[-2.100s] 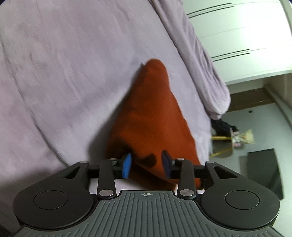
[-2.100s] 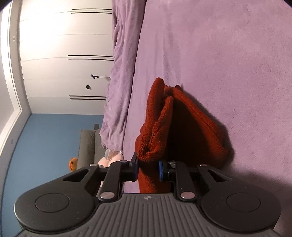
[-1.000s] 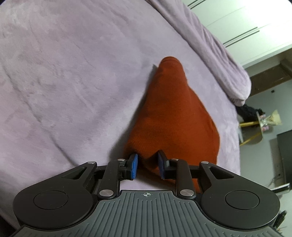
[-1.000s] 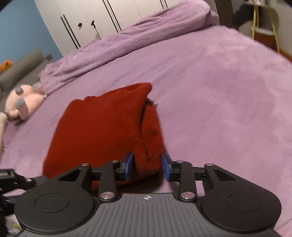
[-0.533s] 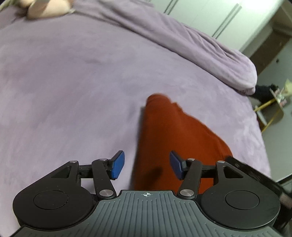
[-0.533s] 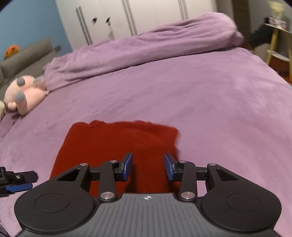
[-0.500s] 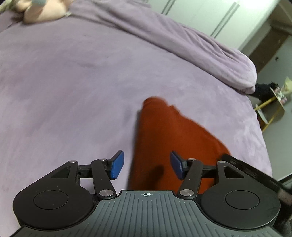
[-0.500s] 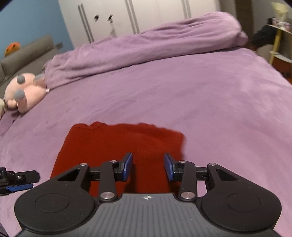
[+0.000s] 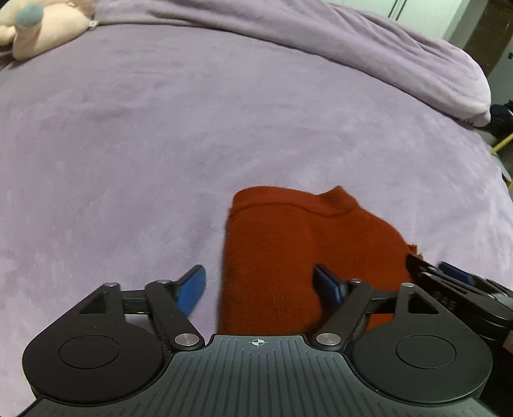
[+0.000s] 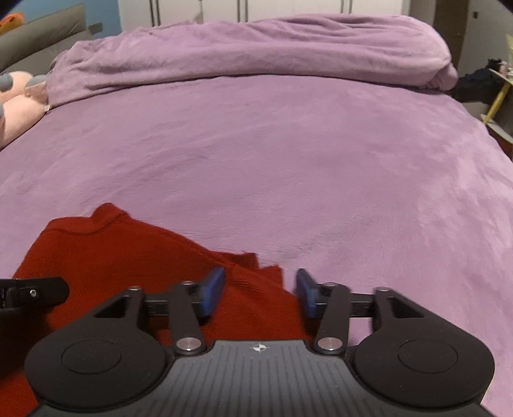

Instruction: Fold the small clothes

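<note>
We see a purple bed (image 10: 288, 179) under both grippers. The red sweater (image 9: 298, 243) lies flat on it, just ahead of the left gripper (image 9: 259, 288), whose jaws are spread wide and empty. The right gripper (image 10: 259, 292) is likewise open over the sweater's right edge. A rumpled blanket (image 10: 250, 48) lies far ahead.

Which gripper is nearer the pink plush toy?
Left. The left gripper sits over the red garment's left edge, on the pink plush toy's side. The right gripper is over the garment's right edge, farther away.
</note>
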Tool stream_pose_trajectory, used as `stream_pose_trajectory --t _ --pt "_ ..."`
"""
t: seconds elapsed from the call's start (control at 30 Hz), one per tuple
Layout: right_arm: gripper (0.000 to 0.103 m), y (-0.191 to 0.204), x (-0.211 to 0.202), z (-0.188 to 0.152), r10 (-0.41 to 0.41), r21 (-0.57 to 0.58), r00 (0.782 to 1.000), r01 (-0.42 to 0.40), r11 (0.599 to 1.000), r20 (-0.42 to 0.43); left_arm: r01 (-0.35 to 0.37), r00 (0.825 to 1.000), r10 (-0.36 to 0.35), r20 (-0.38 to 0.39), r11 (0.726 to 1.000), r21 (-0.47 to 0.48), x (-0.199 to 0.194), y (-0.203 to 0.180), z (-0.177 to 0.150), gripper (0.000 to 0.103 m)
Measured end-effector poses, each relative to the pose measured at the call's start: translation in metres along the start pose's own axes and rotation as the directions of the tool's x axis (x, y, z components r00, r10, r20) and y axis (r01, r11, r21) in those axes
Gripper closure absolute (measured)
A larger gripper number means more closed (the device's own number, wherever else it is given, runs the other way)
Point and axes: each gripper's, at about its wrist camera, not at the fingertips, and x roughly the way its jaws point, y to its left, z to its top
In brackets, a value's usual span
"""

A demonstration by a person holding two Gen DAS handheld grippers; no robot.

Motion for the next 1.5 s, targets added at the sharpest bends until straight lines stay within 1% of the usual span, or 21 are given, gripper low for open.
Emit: stream_pose_trajectory --t 0.1,0.2,0.3,0.4,0.5,0.6,0.63,0.7,0.77,0.8,0.83,0.87,0.9,0.93,1.0,1.07,1.13,1.2,1.3,1.37,1.5 --pt "0.046 -0.007 -0.024 -0.005 0.063 0.048 0.998 -0.064 0.997 0.018 0.018 1.000 -0.018 0.011 1.000 0.004 -0.019 0.005 -0.006 0.023" --pt "0.046 -0.010 -0.071 -0.030 0.123 0.041 0.990 -0.126 0.991 0.073 0.081 0.996 -0.081 0.026 0.997 0.002 -0.050 0.015 -0.022 0.024" --pt "0.046 -0.010 -0.112 -0.066 0.137 0.017 0.985 -0.140 0.990 0.104 0.100 0.994 -0.101 0.033 0.995 0.012 -0.076 0.022 -0.051 0.024" --pt "0.046 -0.009 -0.123 -0.102 0.122 -0.003 0.990 -0.122 0.993 0.066 0.087 0.995 -0.087 0.049 0.996 0.004 -0.083 0.028 -0.082 0.022" --pt "0.045 -0.007 -0.136 -0.116 0.098 -0.009 0.994 -0.098 0.995 0.057 0.093 0.994 -0.093 0.058 0.996 -0.006 -0.090 0.035 -0.099 0.020" --pt "0.043 -0.006 -0.150 -0.126 0.091 -0.037 0.995 -0.089 0.995 0.041 0.096 0.994 -0.095 0.062 0.995 -0.012 -0.101 0.042 -0.106 0.018" --pt "0.042 -0.004 -0.152 -0.129 0.080 -0.054 0.996 -0.078 0.995 0.031 0.097 0.993 -0.096 0.064 0.995 -0.013 -0.104 0.044 -0.107 0.018" --pt "0.038 -0.002 -0.156 -0.137 0.046 -0.075 0.999 -0.047 0.996 -0.021 0.081 0.995 -0.080 0.068 0.997 -0.011 -0.116 0.049 -0.114 0.016" --pt "0.032 -0.002 -0.163 -0.150 0.068 -0.050 0.994 -0.072 0.996 -0.084 0.001 0.999 -0.004 0.055 0.999 0.045 -0.126 0.047 -0.126 0.017" --pt "0.024 -0.002 -0.167 -0.158 0.100 -0.037 0.988 -0.105 0.994 -0.115 -0.039 0.998 0.035 0.046 0.995 0.090 -0.130 0.045 -0.134 0.017" --pt "0.017 -0.001 -0.170 -0.163 0.117 -0.032 0.984 -0.122 0.992 -0.137 -0.044 0.998 0.038 0.043 0.991 0.130 -0.133 0.043 -0.143 0.017" --pt "0.015 0.003 -0.174 -0.168 0.118 -0.035 0.982 -0.124 0.992 -0.150 -0.051 0.999 0.047 0.026 0.987 0.154 -0.136 0.043 -0.150 0.017" --pt "0.008 0.007 -0.179 -0.173 0.109 -0.041 0.982 -0.117 0.992 -0.156 -0.067 0.998 0.067 0.005 0.983 0.168 -0.137 0.042 -0.156 0.017" --pt "0.004 0.011 -0.183 -0.176 0.097 -0.045 0.983 -0.106 0.993 -0.158 -0.077 0.997 0.081 -0.014 0.980 0.184 -0.139 0.040 -0.161 0.017" --pt "0.004 0.018 -0.191 -0.176 0.089 -0.046 0.982 -0.098 0.994 -0.169 -0.076 0.996 0.082 -0.021 0.975 0.207 -0.143 0.035 -0.167 0.011" --pt "0.004 0.024 -0.200 -0.172 0.085 -0.045 0.983 -0.094 0.995 -0.165 -0.085 0.996 0.087 -0.001 0.973 0.214 -0.148 0.032 -0.167 0.009" --pt "0.004 0.030 -0.206 -0.168 0.048 -0.063 0.988 -0.058 0.996 -0.146 -0.112 0.994 0.111 0.015 0.971 0.212 -0.153 0.028 -0.166 0.007" --pt "0.004 0.036 -0.209 -0.161 0.008 -0.097 0.988 -0.023 0.995 -0.153 -0.125 0.992 0.121 0.033 0.968 0.216 -0.155 0.025 -0.163 0.005" --pt "0.004 0.042 -0.212 -0.155 -0.006 -0.141 0.986 -0.018 0.990 -0.167 -0.144 0.990 0.141 0.032 0.962 0.231 -0.157 0.023 -0.160 0.002" --pt "0.004 0.043 -0.210 -0.151 -0.010 -0.119 0.985 -0.011 0.993 -0.174 -0.129 0.991 0.132 0.004 0.960 0.248 -0.155 0.020 -0.158 0.002" --pt "0.004 0.043 -0.206 -0.146 -0.034 -0.074 0.976 0.019 0.997 -0.214 -0.079 0.996 0.086 -0.025 0.971 0.225 -0.155 0.021 -0.158 0.002"
